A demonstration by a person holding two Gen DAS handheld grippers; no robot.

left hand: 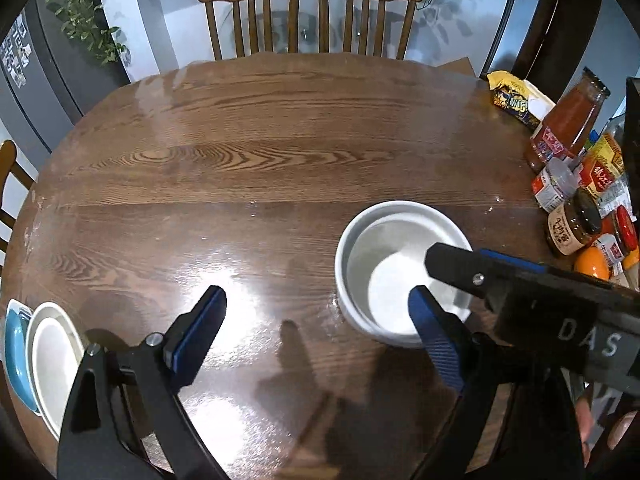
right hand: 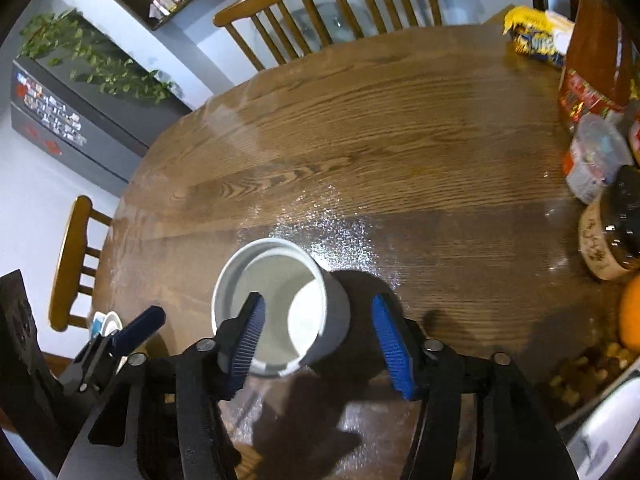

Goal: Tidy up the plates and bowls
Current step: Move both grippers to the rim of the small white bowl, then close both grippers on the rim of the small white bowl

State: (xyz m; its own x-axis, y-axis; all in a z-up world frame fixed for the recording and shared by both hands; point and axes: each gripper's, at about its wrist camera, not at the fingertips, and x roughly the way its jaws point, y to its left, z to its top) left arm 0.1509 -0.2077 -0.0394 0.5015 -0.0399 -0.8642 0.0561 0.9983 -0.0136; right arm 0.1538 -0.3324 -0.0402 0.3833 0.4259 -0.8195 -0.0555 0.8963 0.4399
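Observation:
A white straight-walled bowl [left hand: 394, 276] stands on the round wooden table [left hand: 248, 160]. My right gripper [right hand: 318, 334] is open, its left finger inside the bowl [right hand: 280, 304] and its right finger outside the wall, not closed on it. It shows in the left wrist view as a black finger [left hand: 460, 266] over the bowl's rim. My left gripper [left hand: 320, 324] is open and empty over bare table left of the bowl. A white dish [left hand: 50, 356] lies stacked with a blue dish [left hand: 14, 352] at the table's near left edge.
Jars, a sauce bottle [left hand: 568, 120], packets and an orange [left hand: 592, 262] crowd the table's right edge. A yellow snack pack [left hand: 516, 98] lies far right. Wooden chairs [left hand: 308, 12] stand behind the table, another chair [right hand: 76, 264] at the left.

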